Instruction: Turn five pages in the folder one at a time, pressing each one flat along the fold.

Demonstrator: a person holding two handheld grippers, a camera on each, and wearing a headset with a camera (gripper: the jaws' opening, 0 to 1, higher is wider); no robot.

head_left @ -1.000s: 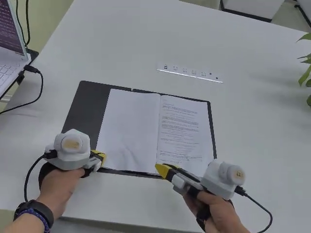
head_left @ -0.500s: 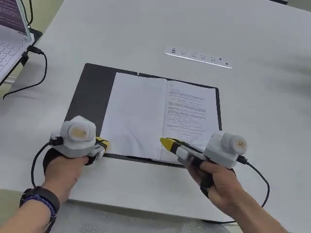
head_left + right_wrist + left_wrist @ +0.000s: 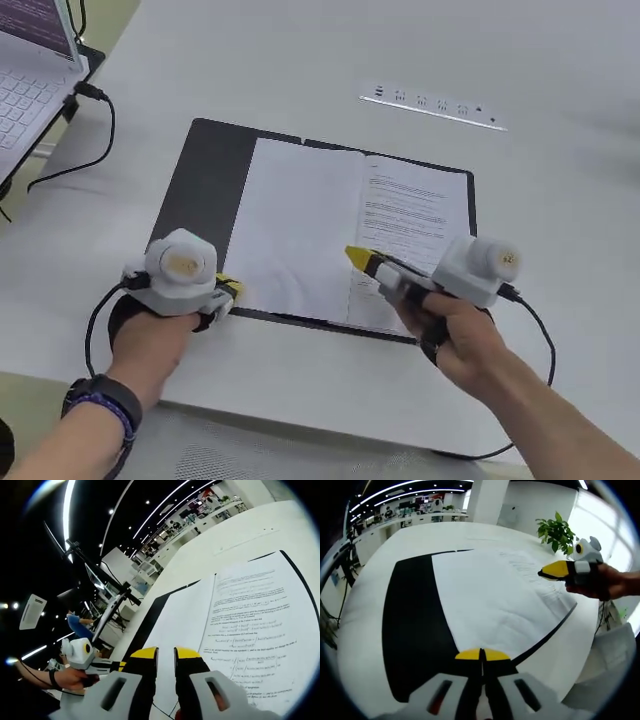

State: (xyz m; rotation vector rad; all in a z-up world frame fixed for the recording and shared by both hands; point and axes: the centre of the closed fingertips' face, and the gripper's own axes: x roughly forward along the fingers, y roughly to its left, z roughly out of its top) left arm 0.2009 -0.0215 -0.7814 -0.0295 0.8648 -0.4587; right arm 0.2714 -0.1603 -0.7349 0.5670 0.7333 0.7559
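Note:
The folder (image 3: 205, 190) lies open on the white table, black cover at the left, a blank white page (image 3: 300, 225) in the middle and a printed page (image 3: 415, 215) on the right. My left gripper (image 3: 232, 292) rests at the folder's near left edge; in the left gripper view its yellow tips (image 3: 482, 654) are shut with nothing between them. My right gripper (image 3: 358, 258) hovers over the lower part of the fold, pointing left. Its jaws (image 3: 165, 655) stand a narrow gap apart with nothing held, above the printed page (image 3: 255, 615).
A laptop (image 3: 30, 70) sits at the far left with a black cable (image 3: 95, 150) trailing toward the folder. A socket strip (image 3: 435, 105) is set into the table behind the folder. The table's near edge runs just below my hands. A plant (image 3: 555, 530) stands beyond the table.
The right gripper has moved from the folder's near edge up and inward over the lower fold. The left gripper has stayed at the folder's near left edge. The head camera has shifted.

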